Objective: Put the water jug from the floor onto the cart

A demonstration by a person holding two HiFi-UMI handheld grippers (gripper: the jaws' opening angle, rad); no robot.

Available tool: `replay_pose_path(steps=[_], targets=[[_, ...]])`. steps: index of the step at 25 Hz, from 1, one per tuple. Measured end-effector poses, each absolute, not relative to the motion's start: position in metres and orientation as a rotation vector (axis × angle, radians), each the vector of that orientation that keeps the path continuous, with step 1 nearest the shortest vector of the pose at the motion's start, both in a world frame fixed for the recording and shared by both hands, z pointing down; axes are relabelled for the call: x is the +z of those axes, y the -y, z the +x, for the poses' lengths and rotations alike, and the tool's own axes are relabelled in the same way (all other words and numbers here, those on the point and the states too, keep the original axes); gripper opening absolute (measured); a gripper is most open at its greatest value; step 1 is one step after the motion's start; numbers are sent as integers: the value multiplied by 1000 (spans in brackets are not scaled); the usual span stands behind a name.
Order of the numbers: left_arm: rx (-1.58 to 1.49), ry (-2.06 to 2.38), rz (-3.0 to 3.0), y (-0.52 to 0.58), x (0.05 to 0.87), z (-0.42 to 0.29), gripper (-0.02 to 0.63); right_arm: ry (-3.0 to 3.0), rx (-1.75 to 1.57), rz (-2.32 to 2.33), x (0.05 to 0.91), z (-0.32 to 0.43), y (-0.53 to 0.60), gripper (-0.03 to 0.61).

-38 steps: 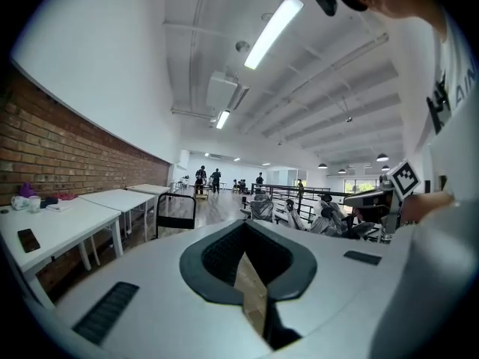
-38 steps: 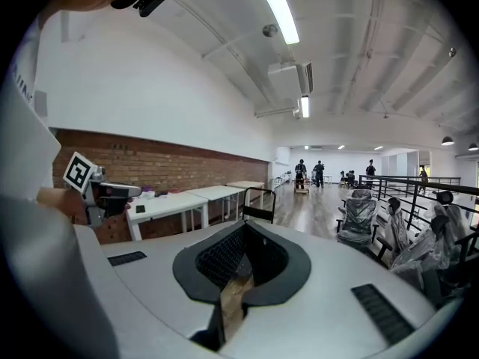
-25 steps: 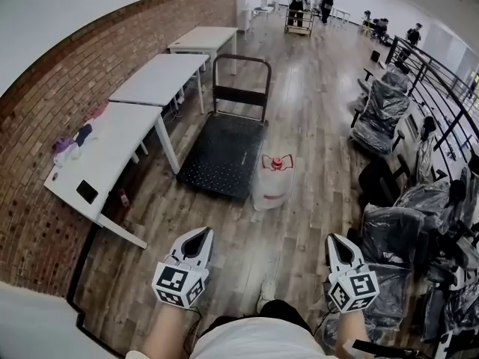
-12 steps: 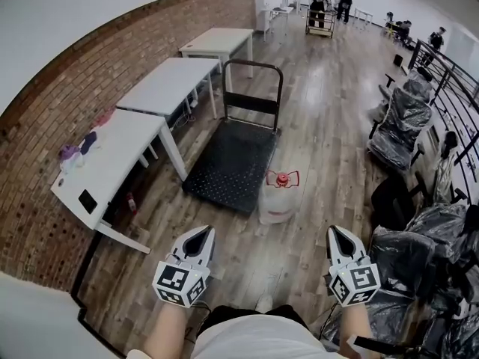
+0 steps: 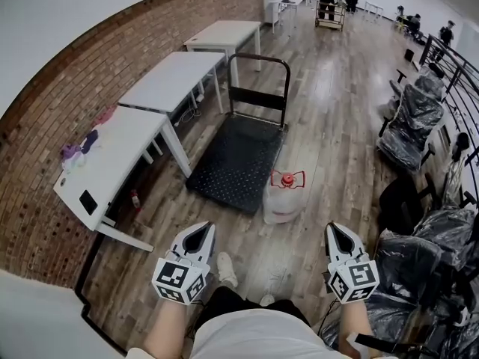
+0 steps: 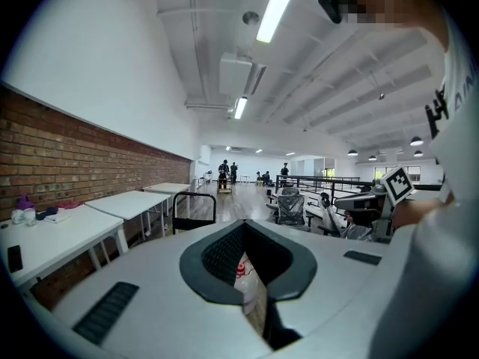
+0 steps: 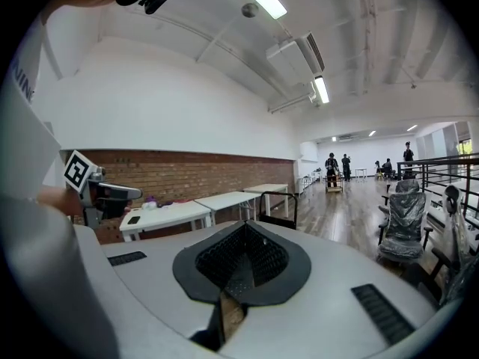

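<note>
Standing upright on the wooden floor [image 5: 329, 126], the water jug [image 5: 281, 200] with its red cap [image 5: 287, 179] sits just beside the near right corner of the black platform cart [image 5: 236, 159], not on it. The left gripper [image 5: 197, 235] and right gripper [image 5: 336, 235] hang near the person, well apart from the jug. The right claw is fully closed and empty. The left claw is closed to a thin slit and grips nothing. White tables [image 5: 168, 77] line the brick wall at left.
</note>
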State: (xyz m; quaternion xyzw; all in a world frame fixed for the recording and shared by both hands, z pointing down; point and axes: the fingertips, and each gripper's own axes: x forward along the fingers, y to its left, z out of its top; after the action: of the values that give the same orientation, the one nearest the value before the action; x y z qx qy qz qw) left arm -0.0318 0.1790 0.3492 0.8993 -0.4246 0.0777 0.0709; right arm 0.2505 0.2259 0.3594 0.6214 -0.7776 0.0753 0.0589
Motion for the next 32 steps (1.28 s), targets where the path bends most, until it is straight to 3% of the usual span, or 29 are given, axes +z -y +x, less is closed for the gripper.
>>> replay_pose_path(steps=[11,32], targets=[[178,1189,2721,-83,361,-24,0,2274,248,1975,362,260,-155,3],[224,1173,2705,147,386,-119,0,2197,212,1921,359,171,61,3]])
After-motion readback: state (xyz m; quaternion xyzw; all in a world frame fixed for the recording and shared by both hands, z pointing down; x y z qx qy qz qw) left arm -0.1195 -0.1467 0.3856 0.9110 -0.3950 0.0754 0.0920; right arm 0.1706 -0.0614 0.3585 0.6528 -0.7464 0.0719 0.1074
